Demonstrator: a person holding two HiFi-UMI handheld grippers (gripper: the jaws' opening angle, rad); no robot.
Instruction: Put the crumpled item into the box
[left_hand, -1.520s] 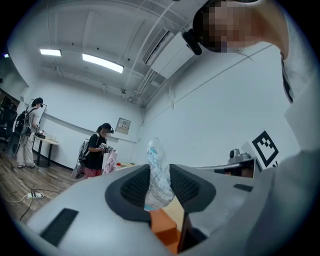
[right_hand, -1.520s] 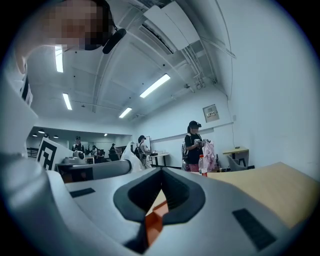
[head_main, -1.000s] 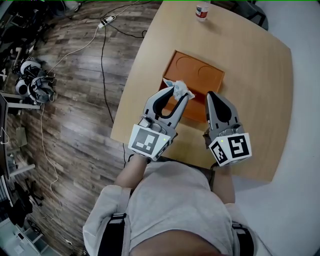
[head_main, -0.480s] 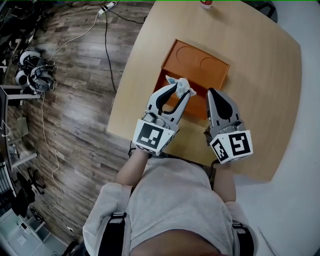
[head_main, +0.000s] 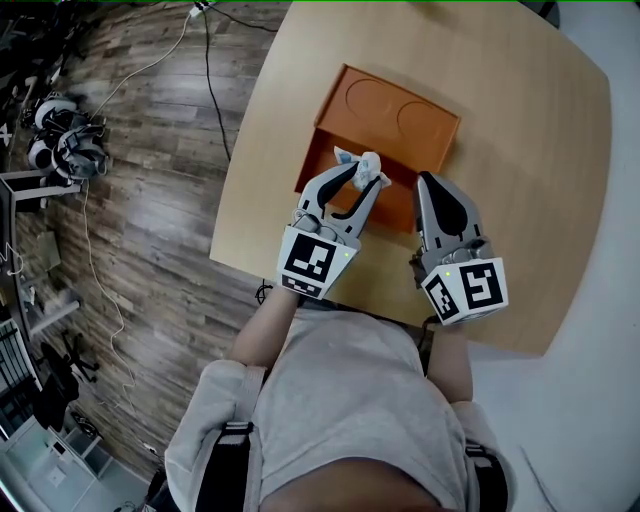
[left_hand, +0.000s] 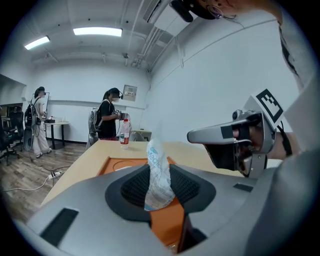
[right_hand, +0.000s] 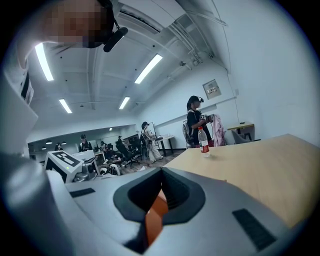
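White crumpled plastic wrapper with blue print (head_main: 368, 170) sits pinched in the left claw (head_main: 362, 182), whose pads are clamped on it. It is held at the near edge of the orange rectangular box (head_main: 400, 115) with 2 round recesses. That box lies toward the left edge of the pale wooden bench (head_main: 540, 150). Just beside, the right claw (head_main: 428, 185) has its jaws together, empty.

1. Left gripper (head_main: 360, 180): grey moulded shell, black ribbed pads (left_hand: 134, 187); white cube (head_main: 315, 262) with black square markers at its 6 o'clock end.
2. Right gripper (head_main: 428, 185): identical build, own marker cube (head_main: 465, 290).
3. Person: pale grey top (head_main: 350, 400), dark shoulder straps (head_main: 228, 460).
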